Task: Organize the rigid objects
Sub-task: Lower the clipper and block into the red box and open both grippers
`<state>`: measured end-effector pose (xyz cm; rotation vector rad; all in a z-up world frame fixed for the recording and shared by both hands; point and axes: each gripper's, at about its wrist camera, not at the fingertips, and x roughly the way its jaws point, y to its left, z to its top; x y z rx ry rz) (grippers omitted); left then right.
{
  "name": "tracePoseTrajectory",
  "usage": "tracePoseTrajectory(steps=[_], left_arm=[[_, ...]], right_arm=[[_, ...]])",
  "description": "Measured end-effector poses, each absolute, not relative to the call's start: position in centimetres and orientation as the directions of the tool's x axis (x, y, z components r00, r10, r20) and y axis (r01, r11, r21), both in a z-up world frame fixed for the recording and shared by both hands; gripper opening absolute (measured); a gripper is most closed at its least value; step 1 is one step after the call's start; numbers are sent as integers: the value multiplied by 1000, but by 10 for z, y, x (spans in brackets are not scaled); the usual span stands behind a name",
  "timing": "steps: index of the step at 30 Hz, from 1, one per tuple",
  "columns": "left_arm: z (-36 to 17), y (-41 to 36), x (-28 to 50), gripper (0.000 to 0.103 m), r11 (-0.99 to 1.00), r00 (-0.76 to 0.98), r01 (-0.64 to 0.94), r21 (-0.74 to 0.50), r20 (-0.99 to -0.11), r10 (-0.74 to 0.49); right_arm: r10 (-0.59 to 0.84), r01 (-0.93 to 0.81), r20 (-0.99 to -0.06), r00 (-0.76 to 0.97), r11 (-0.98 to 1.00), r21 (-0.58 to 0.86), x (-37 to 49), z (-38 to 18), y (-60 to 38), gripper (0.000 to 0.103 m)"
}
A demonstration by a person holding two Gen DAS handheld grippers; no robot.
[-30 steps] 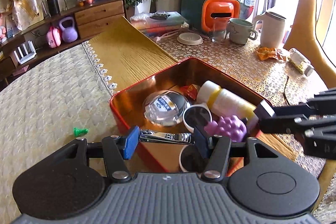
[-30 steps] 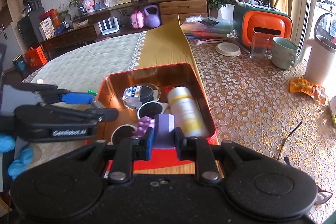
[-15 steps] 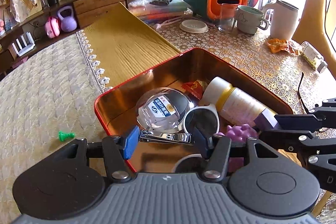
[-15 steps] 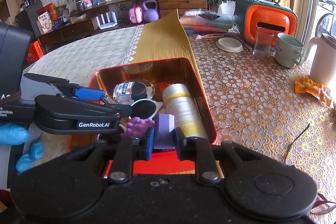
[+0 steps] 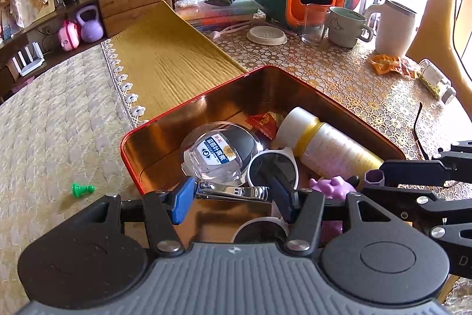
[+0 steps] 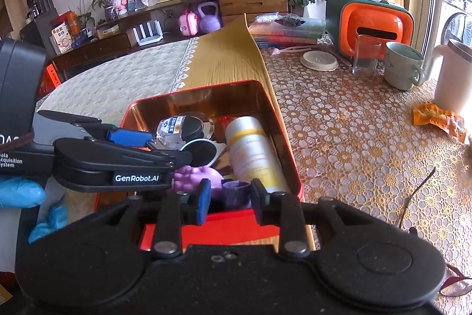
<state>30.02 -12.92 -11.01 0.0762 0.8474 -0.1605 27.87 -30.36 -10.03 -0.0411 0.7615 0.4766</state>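
L gripper [image 5: 233,195] clamps nail clipper [image 5: 233,192] over tin [image 5: 188,104]; R gripper [image 6: 231,204] parted round purple block [image 6: 236,189], 6 o'clock corner. Next: drop both.

**Shiny tin, matt cloth everywhere**

Glossy red metal tin [image 5: 188,105] with mirror-like coppery inside. Polished chrome nail clipper [image 5: 233,192], clear glossy plastic dome [image 5: 219,152], smooth matt pale plastic bottle [image 5: 330,149], rubbery-looking purple toy [image 6: 197,176]. Underneath, quilted beige cloth [image 5: 59,132], ribbed mustard fabric runner [image 5: 168,58], shiny patterned vinyl cover [image 6: 354,132].
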Motion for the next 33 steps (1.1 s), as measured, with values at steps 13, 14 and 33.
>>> tracePoseTrajectory(steps=[13, 14, 33], left_arm=[[-98, -123, 284, 67, 984, 656, 175, -25, -742, -135], [-96, -122, 282, 67, 984, 657, 177, -31, -741, -142], [-49, -73, 218, 78, 985, 725, 168, -42, -672, -153]], right_arm=[[417, -432, -662, 623, 889, 153, 272, -92, -303, 45], [418, -434, -660, 624, 888, 153, 271, -91, -303, 48], [437, -486, -620, 652, 868, 101, 224, -46, -271, 82]])
